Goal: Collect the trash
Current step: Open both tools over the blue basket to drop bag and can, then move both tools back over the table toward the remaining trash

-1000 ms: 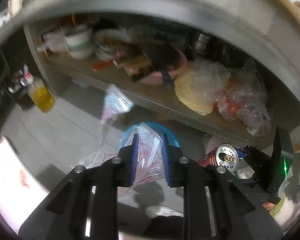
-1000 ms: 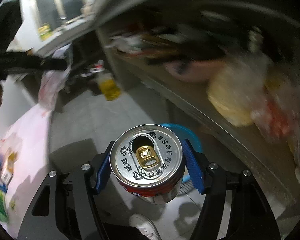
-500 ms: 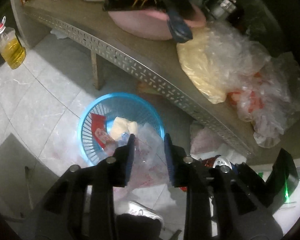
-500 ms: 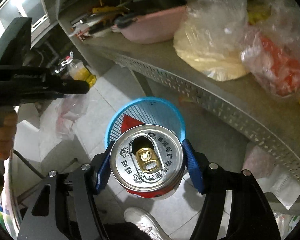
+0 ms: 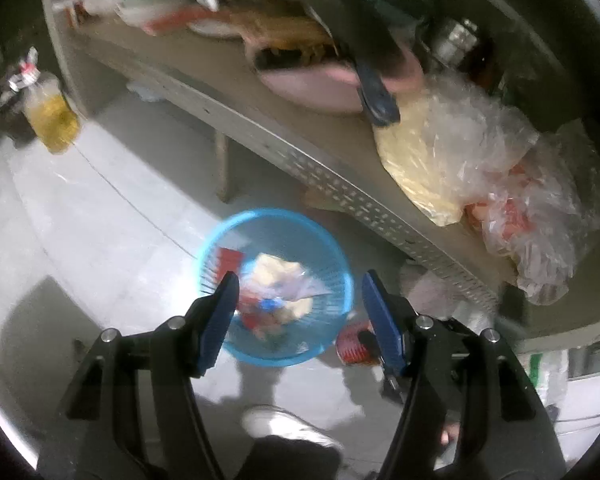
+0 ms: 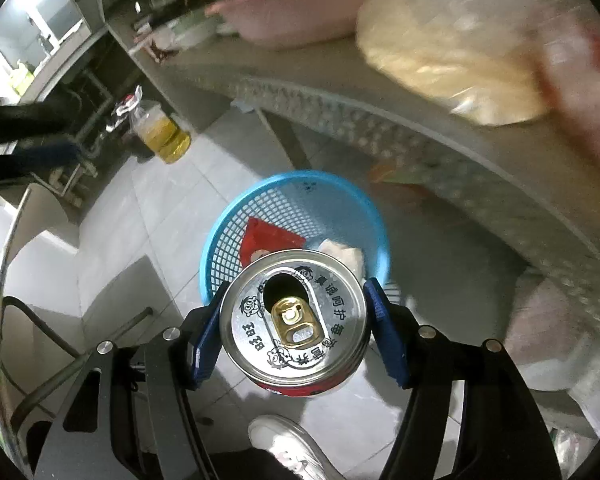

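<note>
A blue mesh basket (image 5: pixel 332 252) stands on the tiled floor below a shelf, with a red wrapper, crumpled paper and a clear plastic bag (image 5: pixel 296 286) lying inside. My left gripper (image 5: pixel 300 304) hovers above the basket; its jaws are opening and nothing is between them. My right gripper (image 6: pixel 294 320) is shut on an opened silver-topped red drink can (image 6: pixel 294 322), held above the basket (image 6: pixel 236 240). That can (image 5: pixel 354 346) also shows at the lower right in the left wrist view.
A metal shelf (image 5: pixel 300 152) over the basket carries a pink basin (image 5: pixel 312 88), plastic bags (image 5: pixel 480 160) and dishes. A bottle of yellow oil (image 5: pixel 54 118) stands on the floor at left. A person's white shoe (image 5: pixel 288 428) is just below the basket.
My left gripper has opened and let the plastic bag drop into the basket. Both grippers have sunk toward the basket, the right one still carrying the can.
</note>
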